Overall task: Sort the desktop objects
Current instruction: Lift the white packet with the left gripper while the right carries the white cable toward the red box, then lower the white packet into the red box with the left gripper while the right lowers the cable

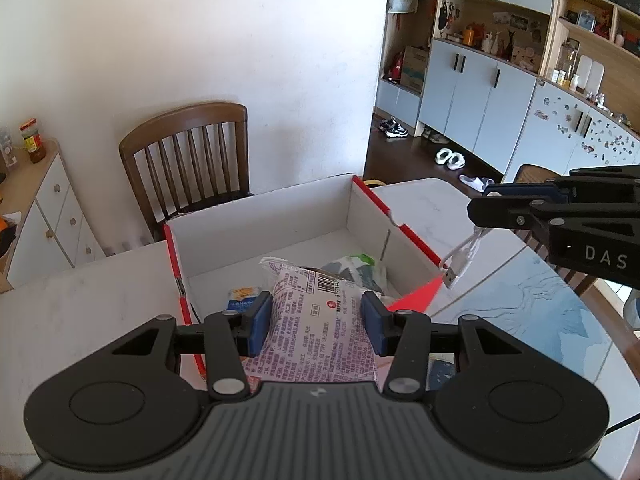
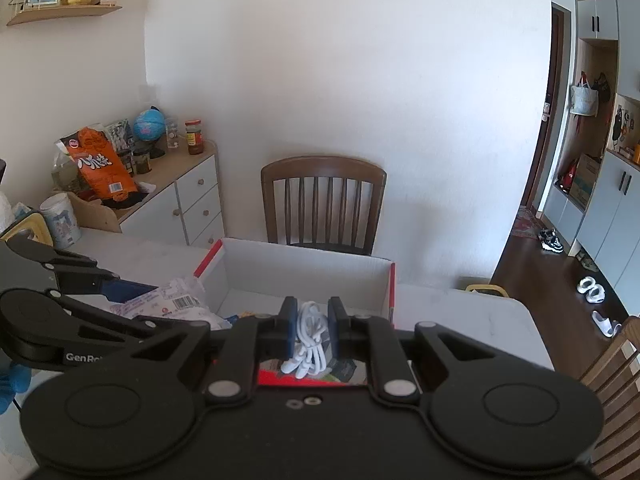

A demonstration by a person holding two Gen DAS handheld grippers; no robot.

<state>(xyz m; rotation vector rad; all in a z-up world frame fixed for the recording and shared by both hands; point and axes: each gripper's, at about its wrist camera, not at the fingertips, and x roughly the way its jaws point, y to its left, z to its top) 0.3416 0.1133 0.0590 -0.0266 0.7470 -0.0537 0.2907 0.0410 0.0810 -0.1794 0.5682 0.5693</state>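
Note:
A white cardboard box with red edges stands open on the table. My left gripper is shut on a pink-and-white printed snack packet, held over the box's near edge. In the right wrist view the same packet shows in the left gripper at the left. My right gripper is shut on a coiled white USB cable above the box's near side. From the left wrist view, the right gripper hangs the cable over the box's right wall.
Inside the box lie a green-and-white packet and a yellow-and-blue packet. A wooden chair stands behind the white marble table. A blue patterned mat lies to the right. A cluttered sideboard stands at the left.

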